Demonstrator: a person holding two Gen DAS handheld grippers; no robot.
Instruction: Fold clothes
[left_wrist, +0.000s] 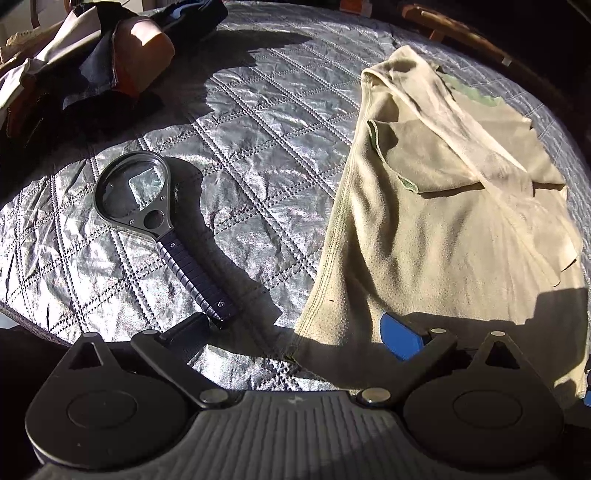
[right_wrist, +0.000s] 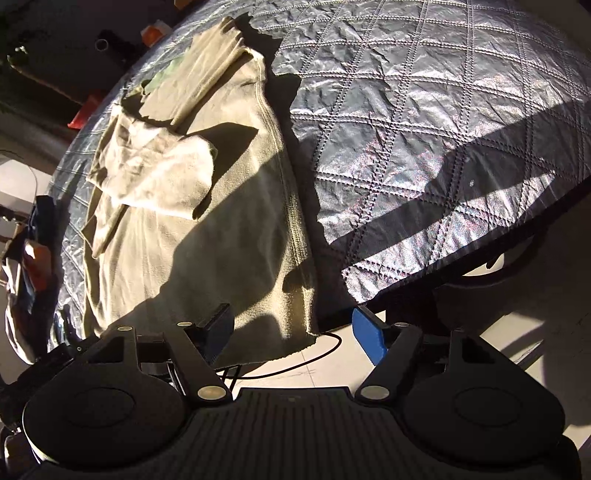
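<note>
A beige long-sleeved top (left_wrist: 436, 221) lies flat on the silver quilted table cover (left_wrist: 240, 122), with its sleeves folded in across the body. Its near hem reaches the table's front edge. My left gripper (left_wrist: 291, 332) hovers open over the hem's left corner, its blue pad (left_wrist: 400, 336) above the cloth and its dark finger (left_wrist: 184, 328) over the cover. In the right wrist view the same top (right_wrist: 192, 206) fills the left half. My right gripper (right_wrist: 293, 332) stands open around the hem's right corner (right_wrist: 295, 317), which hangs over the edge. Neither gripper's pads press on the fabric.
A black magnifying glass (left_wrist: 136, 192) lies on the cover left of the top, its handle close to my left finger. A pile of dark, white and orange clothes (left_wrist: 92, 55) sits at the far left. A black cable (right_wrist: 295, 365) runs over the floor below the table edge (right_wrist: 461, 269).
</note>
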